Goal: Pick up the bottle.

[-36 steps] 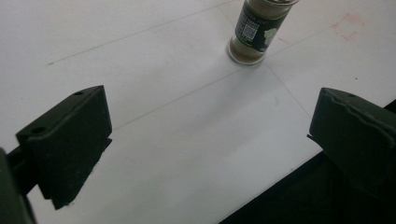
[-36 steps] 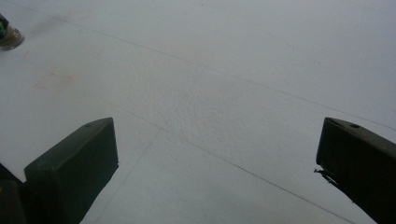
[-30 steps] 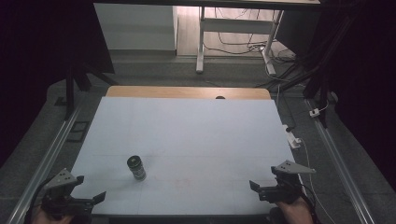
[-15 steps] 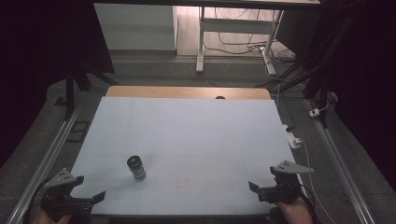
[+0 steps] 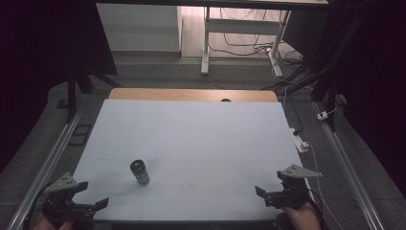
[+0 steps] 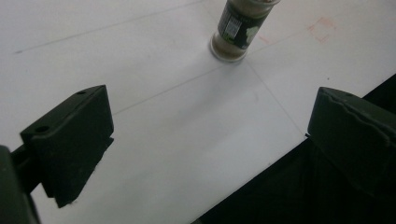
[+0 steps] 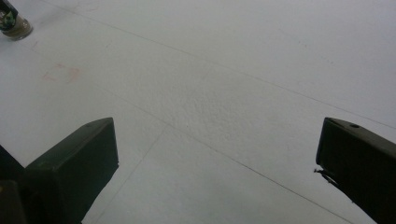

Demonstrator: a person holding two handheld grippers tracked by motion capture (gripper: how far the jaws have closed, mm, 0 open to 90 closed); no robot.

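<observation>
upright jar [image 5: 140, 172], white table [image 5: 201, 139], 2 grippers

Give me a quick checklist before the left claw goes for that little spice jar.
1. Spice jar upright on the white table: ok.
2. Left claw open, jaws wide apart: ok.
3. Jar inside the left jaws: not ok; in the left gripper view it stands ahead of them, untouched.
4. Bare table between left claw and jar: ok.
5. Right claw open and apart from the jar, at the near right edge: ok.
6. Jar lid tight: cannot tell.
</observation>
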